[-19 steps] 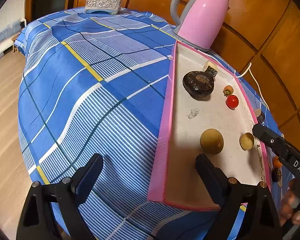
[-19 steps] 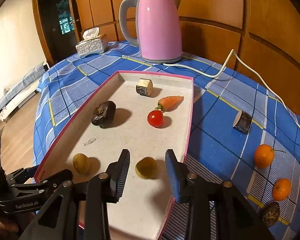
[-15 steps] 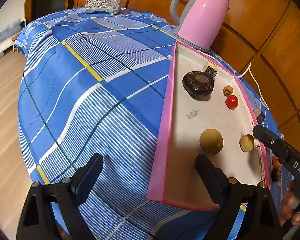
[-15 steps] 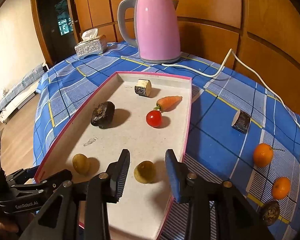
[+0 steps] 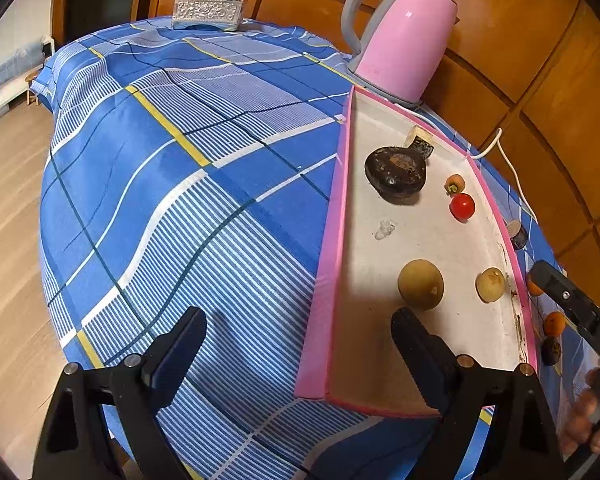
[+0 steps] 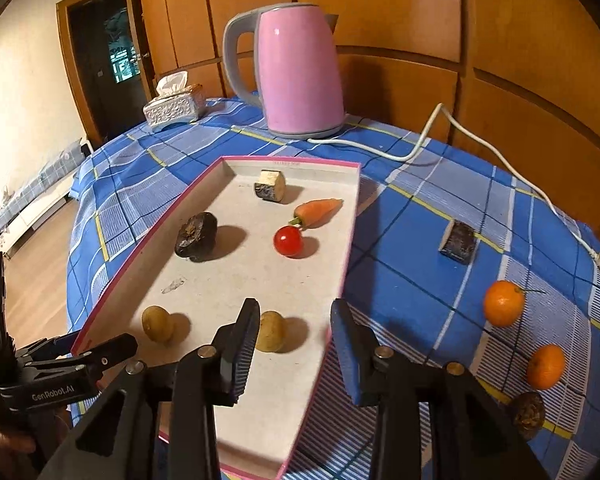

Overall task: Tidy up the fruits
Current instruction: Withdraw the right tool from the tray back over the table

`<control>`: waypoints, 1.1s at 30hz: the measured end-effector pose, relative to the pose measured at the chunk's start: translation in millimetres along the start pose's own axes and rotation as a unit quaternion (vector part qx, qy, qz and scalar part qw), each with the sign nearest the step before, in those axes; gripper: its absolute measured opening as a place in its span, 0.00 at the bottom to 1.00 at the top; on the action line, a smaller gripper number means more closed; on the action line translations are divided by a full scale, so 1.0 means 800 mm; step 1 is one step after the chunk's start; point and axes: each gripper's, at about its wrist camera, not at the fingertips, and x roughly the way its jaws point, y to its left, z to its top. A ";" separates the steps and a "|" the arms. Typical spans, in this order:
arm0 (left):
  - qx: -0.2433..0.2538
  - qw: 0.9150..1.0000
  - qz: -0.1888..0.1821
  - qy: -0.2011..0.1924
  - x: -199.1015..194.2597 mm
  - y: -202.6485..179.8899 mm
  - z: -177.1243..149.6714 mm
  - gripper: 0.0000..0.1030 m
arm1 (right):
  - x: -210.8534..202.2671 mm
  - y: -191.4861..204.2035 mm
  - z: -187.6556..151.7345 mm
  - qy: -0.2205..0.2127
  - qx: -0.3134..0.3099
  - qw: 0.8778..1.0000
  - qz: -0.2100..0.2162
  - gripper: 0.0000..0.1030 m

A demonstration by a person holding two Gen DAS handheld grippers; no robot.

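**Fruit sorting partly done, four pieces still outside the tray**

Tray (image 6: 352, 216) at frame centre is already holding six pieces: two yellowish fruits, a tomato, a carrot, a dark lump and a cut chunk. Right gripper (image 6: 294, 338) is hanging just above the nearer yellow fruit (image 6: 271, 331), jaws parted and having just been opening, the fruit lying free on the tray. Left gripper (image 5: 300, 354) is standing wide and empty over the tray's near corner. Two oranges (image 6: 503, 303), a dark fruit (image 6: 527, 414) and a cut piece (image 6: 459, 242) are waiting on the cloth at right.

Black left gripper (image 5: 298, 354), silver screws, white lettering, ribbed blue-grey pads (image 6: 244, 354)
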 end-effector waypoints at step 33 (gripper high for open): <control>0.006 1.000 -0.001 -0.013 -0.008 -0.003 0.007 0.91 | -0.097 -0.247 -0.137 -0.017 0.294 0.922 -0.252 0.63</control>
